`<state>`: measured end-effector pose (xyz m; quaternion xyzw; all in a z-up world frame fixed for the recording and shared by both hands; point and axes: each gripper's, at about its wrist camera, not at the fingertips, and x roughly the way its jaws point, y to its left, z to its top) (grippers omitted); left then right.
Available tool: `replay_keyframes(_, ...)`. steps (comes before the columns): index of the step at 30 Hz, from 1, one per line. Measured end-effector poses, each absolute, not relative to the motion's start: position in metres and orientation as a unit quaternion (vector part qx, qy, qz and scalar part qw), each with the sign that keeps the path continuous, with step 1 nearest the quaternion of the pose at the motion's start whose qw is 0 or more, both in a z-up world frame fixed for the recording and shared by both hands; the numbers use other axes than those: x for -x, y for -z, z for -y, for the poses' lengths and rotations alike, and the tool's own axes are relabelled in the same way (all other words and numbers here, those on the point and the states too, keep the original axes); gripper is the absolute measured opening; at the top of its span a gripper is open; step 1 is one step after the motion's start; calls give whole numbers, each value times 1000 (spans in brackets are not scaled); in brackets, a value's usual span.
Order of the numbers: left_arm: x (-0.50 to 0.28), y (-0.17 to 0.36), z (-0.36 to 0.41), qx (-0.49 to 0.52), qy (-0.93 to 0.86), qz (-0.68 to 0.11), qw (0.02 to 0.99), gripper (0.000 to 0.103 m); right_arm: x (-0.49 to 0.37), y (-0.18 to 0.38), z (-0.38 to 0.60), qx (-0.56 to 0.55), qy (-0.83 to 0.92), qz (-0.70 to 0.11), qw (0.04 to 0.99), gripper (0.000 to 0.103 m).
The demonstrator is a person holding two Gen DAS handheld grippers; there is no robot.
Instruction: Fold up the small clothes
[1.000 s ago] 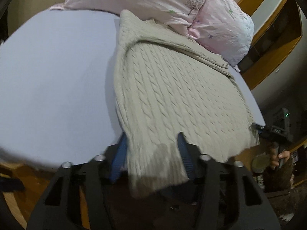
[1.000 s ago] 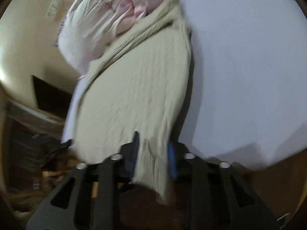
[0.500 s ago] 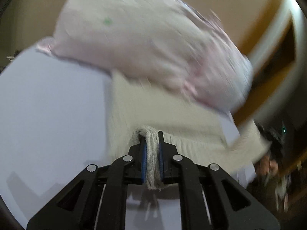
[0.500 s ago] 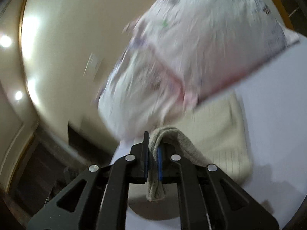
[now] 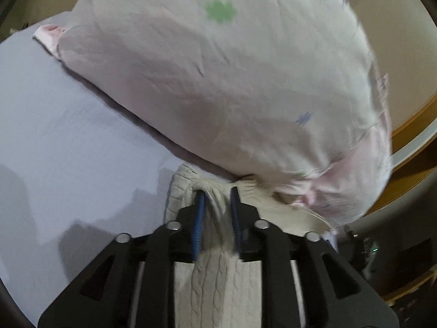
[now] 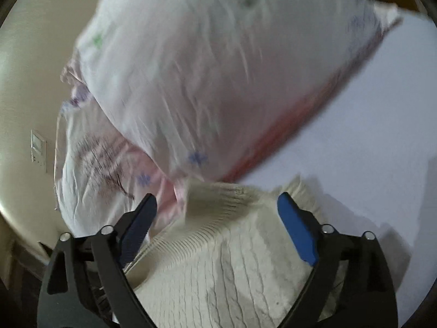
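**Folded edge laid at the pillow, one corner still pinched**

While my left gripper [image 5: 215, 205] has its 2 fingers narrow around a pinch of the cream cable-knit sweater [image 5: 218, 281], my right gripper [image 6: 218, 213] stands wide, nothing between its fingers. The sweater lies on the bed [image 5: 68, 136] directly under and ahead of both, its ribbed edge [image 6: 218, 199] running crosswise, touching the pink pillow [image 5: 232, 82]. I judge the next move is letting go on the left, then backing both off toward me.
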<state>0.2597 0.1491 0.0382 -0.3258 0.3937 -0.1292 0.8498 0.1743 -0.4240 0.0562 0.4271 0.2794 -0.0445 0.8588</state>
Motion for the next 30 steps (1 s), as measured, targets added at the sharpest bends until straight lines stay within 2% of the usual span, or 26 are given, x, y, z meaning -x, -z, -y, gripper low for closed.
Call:
replay_keyframes(1,-253,-42,-149,313,111,-390,859,68,-172,-61,423,-418,33,-273,866,91)
replay_keyframes(2,-246,-46,-148,295,94,-385,870,76,-170,-65,422,-411,25,-271,870,91)
replay_keyframes(7,-235,-33,-139,266,118,-426,857,76,-160,-64,403,-364,0,-294,884,91)
replay_keyframes(9,-236,-23,-129,248,119,-454,848,73,-153,-60,391,-359,-10,-302,883,91)
replay_keyframes(12,-234,-12,-113,237,131,-469,841,58,-152,-56,387,-348,-18,-306,886,91)
replay_keyframes(13,-233,-9,-108,236,140,-473,837,48,-153,-55,384,-344,-19,-307,887,91)
replay_keyframes(15,-230,-4,-102,258,135,-472,832,38,-149,-54,387,-344,-26,-306,887,92)
replay_keyframes(16,-230,1,-102,279,139,-476,822,25,-162,-57,381,-347,-26,-306,886,92)
replay_keyframes(19,-227,5,-111,358,141,-466,797,19,-168,-59,382,-359,-36,-303,882,92)
replay_keyframes(22,-227,-17,-102,399,177,-438,786,17,-165,-63,390,-368,-40,-292,882,92)
replay_keyframes(25,-229,-66,-52,372,233,-404,802,17,-158,-72,402,-372,-35,-273,887,92)
replay_keyframes(30,-245,-97,73,343,346,-391,781,15,-142,-92,431,-360,0,-243,901,92)
